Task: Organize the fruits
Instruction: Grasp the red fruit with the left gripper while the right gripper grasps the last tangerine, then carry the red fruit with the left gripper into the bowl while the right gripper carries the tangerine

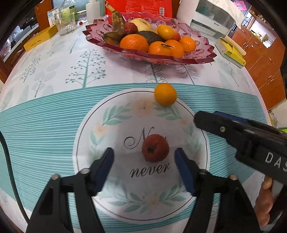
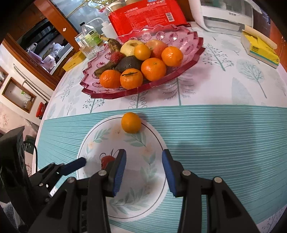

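Note:
A small red fruit [image 1: 155, 148] lies on the printed round motif of the tablecloth, between the blue pads of my left gripper [image 1: 144, 152], which is open and not touching it. A small orange [image 1: 165, 94] rests farther off on the motif's rim. In the right wrist view, my right gripper [image 2: 143, 152] is open over the motif with nothing between its pads. The orange [image 2: 131, 122] lies ahead of it and the red fruit [image 2: 106, 160] is partly hidden behind its left finger. A pink glass tray [image 1: 179, 60] at the back holds oranges, apples, an avocado and dark bananas.
The right gripper's black body [image 1: 233, 129] reaches in from the right, held by a person's hand [image 1: 265, 197]. Behind the tray stand a red package [image 2: 147, 16], a glass [image 1: 65, 22], bottles and a white appliance [image 1: 213, 19]. A yellow box [image 1: 38, 39] sits left, a tissue pack [image 1: 231, 51] right.

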Tool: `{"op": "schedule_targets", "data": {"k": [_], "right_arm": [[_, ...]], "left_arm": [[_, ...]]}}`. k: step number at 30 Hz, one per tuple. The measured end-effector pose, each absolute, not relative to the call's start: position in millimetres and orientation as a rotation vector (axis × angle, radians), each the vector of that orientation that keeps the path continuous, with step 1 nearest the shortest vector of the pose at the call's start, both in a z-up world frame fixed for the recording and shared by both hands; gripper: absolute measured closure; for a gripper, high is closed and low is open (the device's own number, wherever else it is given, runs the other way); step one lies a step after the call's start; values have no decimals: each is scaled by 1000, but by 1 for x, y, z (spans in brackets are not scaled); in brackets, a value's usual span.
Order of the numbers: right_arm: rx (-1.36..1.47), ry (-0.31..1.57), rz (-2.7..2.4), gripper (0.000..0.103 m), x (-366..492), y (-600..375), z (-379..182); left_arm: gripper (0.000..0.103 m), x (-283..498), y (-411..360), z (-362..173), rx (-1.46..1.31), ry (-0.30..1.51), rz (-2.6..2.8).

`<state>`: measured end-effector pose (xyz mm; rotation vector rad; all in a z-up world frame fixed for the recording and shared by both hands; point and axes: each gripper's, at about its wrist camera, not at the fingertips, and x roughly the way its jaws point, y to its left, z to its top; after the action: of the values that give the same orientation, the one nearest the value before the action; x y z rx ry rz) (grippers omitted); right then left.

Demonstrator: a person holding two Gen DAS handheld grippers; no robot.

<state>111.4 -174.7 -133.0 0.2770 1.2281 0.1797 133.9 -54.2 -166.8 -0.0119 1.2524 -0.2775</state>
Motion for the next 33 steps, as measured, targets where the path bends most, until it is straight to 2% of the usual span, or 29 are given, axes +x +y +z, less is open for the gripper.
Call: {"op": "schedule_targets", "data": {"k": [5,8,30,33], "right_arm": [[258,1230,206,61,120,-167,-138],[252,1236,217,61,127,-162,-141],[99,1219,203,61,173,-124,-165],[68,1213,209,71,173,-119,-166]], "left_arm": [[58,138,-59,-176,-33,1273,-291],[72,141,-57,-177,-61,1273,-319],[73,162,-8,-176,-101,1255,-177],[73,162,-3,-176,-96,1250,-180]]}}
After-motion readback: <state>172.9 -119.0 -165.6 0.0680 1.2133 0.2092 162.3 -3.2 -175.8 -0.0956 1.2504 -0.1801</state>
